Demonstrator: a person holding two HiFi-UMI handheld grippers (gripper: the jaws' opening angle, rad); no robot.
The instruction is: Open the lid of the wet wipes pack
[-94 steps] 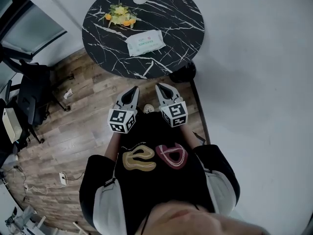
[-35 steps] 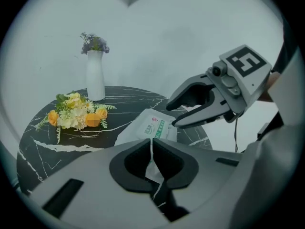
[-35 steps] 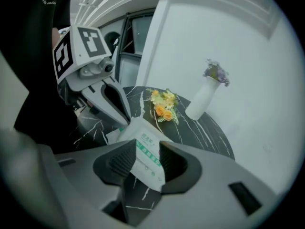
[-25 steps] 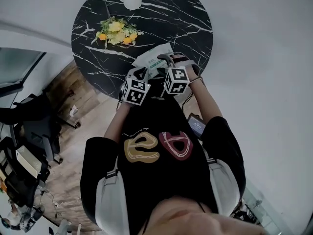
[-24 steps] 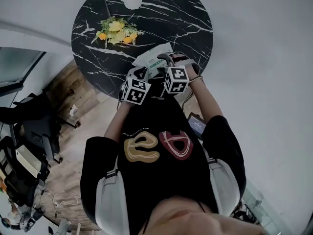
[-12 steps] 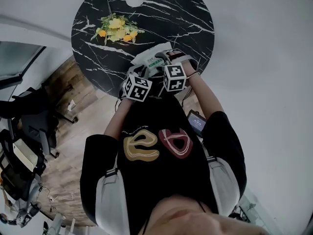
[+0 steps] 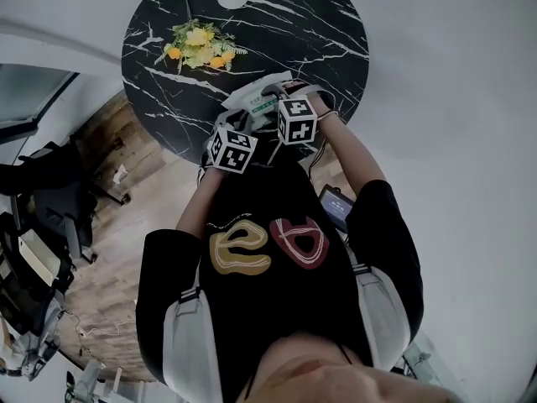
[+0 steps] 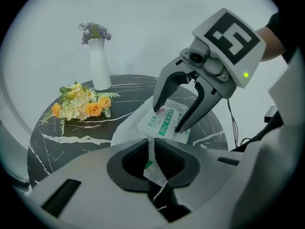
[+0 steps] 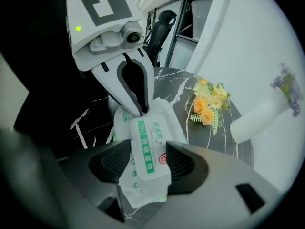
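Pack [image 8: 164, 123] on desk [image 7: 319, 23]: green strip reads "75%" | left gripper [image 8: 153, 159]: jaws clamped on pack end | right gripper [image 9: 147, 162]: jaws just opening, wide apart astride lid [image 9: 145, 144]

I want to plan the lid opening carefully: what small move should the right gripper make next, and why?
Probably close the right gripper on the edge of the lid. Its fingers have just been opening and now straddle the lid without pressing it, while the left gripper pinches the end of the wet wipes pack, steadying it.
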